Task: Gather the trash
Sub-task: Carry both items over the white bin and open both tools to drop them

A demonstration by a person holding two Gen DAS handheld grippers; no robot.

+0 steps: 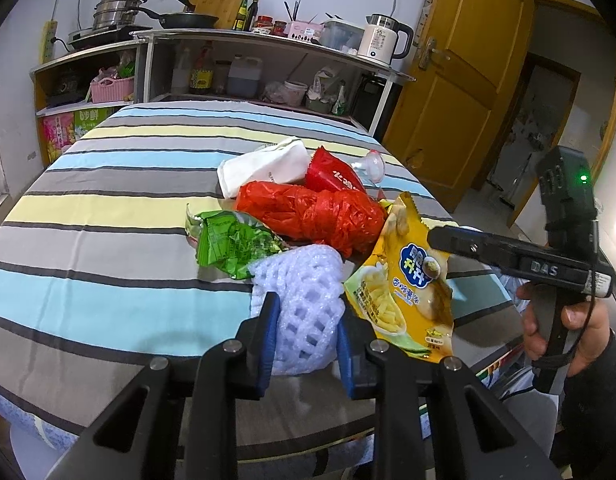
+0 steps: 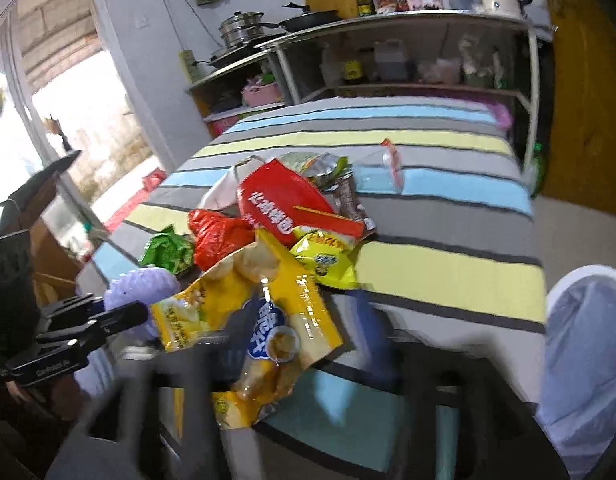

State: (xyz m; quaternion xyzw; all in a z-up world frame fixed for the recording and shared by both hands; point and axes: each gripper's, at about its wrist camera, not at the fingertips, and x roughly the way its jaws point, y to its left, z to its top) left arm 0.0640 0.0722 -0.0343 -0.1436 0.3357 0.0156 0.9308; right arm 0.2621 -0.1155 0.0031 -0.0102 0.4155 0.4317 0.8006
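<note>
Foam net point(image 1: 303, 312) between left jaws.

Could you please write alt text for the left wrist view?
The left hand-held gripper pinches a white foam net at the near end of a trash pile on a striped table, with a yellow snack bag beside it.

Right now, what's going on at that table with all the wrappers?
A person is clearing trash off the striped tablecloth with a gripper in each hand. The left gripper is closed on the white foam fruit net. The right gripper is blurred, its jaws apart around the yellow chip bag. The red plastic bag and green wrapper lie untouched in the pile.
</note>
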